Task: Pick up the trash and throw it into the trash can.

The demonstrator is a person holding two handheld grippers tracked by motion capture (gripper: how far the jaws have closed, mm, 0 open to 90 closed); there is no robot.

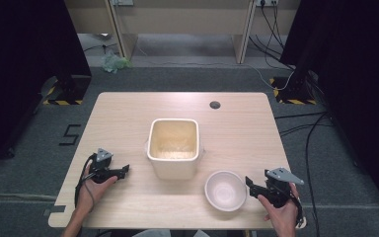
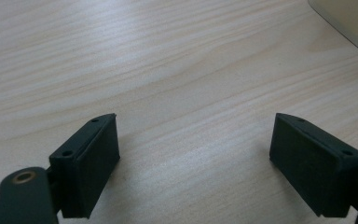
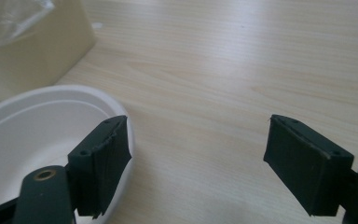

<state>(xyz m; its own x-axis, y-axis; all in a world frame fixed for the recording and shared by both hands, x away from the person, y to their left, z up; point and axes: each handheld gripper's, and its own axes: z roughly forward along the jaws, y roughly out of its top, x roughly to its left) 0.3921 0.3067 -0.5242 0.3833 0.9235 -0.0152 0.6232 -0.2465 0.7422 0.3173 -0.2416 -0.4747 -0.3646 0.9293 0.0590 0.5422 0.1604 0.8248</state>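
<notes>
A cream square container (image 1: 173, 145) with a pale grainy filling stands at the middle of the wooden table (image 1: 128, 118). An empty white bowl (image 1: 225, 190) sits to its front right. My left gripper (image 1: 124, 170) rests low by the table's front left and points toward the container, with its jaws wide apart over bare wood (image 2: 196, 158). My right gripper (image 1: 249, 182) hovers just right of the bowl. It is open (image 3: 198, 161) with nothing between the jaws; its left jaw hangs over the bowl's rim (image 3: 51, 95). The container's side (image 3: 37, 51) lies beyond.
A small dark round grommet (image 1: 214, 104) is set in the table near its far edge. The container's corner (image 2: 354, 23) shows at the upper right of the left gripper view. Cables and black stands occupy the floor to both sides.
</notes>
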